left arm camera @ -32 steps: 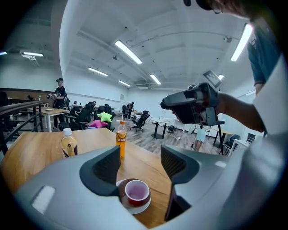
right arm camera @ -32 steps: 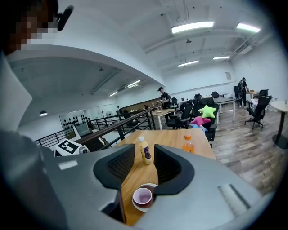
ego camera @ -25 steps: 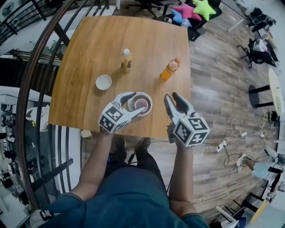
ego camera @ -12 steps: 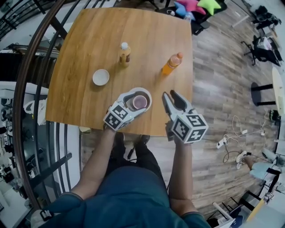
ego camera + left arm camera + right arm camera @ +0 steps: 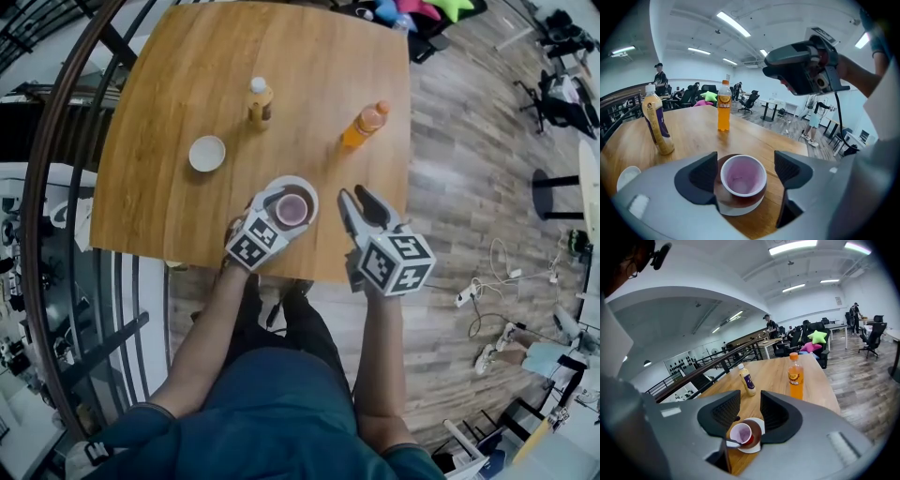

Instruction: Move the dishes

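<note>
A pink-lined cup (image 5: 292, 208) stands on a brown and white saucer (image 5: 292, 182) near the wooden table's front edge. My left gripper (image 5: 280, 215) reaches in from the front and straddles the cup (image 5: 743, 178) and saucer (image 5: 736, 206). Its jaws have just been opening and stand wide on either side, clear of the cup's wall. My right gripper (image 5: 354, 194) hangs open to the saucer's right with nothing between its fingers. In the right gripper view the cup (image 5: 740, 432) shows below the gap of that gripper (image 5: 750, 408).
A small white bowl (image 5: 207, 153) sits to the left. Farther back stand a white-capped bottle (image 5: 260, 101) and an orange drink bottle (image 5: 366, 125). The table's front edge (image 5: 309, 277) runs just under both grippers. A railing curves along the left.
Both grippers have sunk toward the table. The left one has slid in around the cup and saucer, and its jaws have spread wider. The right one stays beside the saucer.
</note>
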Available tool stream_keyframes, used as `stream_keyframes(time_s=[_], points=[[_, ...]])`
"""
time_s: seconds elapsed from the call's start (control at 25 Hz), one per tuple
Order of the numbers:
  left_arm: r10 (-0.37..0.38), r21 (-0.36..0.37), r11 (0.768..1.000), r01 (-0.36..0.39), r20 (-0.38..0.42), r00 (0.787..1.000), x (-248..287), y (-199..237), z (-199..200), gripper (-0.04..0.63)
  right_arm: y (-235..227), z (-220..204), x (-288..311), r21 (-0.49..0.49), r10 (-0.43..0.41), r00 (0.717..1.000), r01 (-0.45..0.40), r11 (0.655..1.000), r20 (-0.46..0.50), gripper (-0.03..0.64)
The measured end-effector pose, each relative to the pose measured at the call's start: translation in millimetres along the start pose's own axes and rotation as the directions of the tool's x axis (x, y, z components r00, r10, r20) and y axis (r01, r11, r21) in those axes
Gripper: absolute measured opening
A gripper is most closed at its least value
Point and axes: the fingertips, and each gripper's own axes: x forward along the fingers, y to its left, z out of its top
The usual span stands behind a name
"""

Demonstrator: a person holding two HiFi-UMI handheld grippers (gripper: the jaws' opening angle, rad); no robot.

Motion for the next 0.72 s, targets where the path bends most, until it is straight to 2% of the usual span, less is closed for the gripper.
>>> stream_keyframes(time_s=[0.44, 0.72], points=[[0.051, 0.02, 0.999, -0.05, -0.059, 0.997, 20.9, 6.7, -28.2, 0.366, -14.1, -30.1, 23.7, 0.031, 0.015, 0.998, -0.013, 0.999, -0.062, 0.115], [0.057, 0.017, 0.998, -0.056, -0.028, 0.998, 22.2, 9.4, -30.6, 0.348, -21.1, -53.7, 42.2, 0.055, 0.021, 0.993, -0.015, 0.998, -0.116, 0.115]])
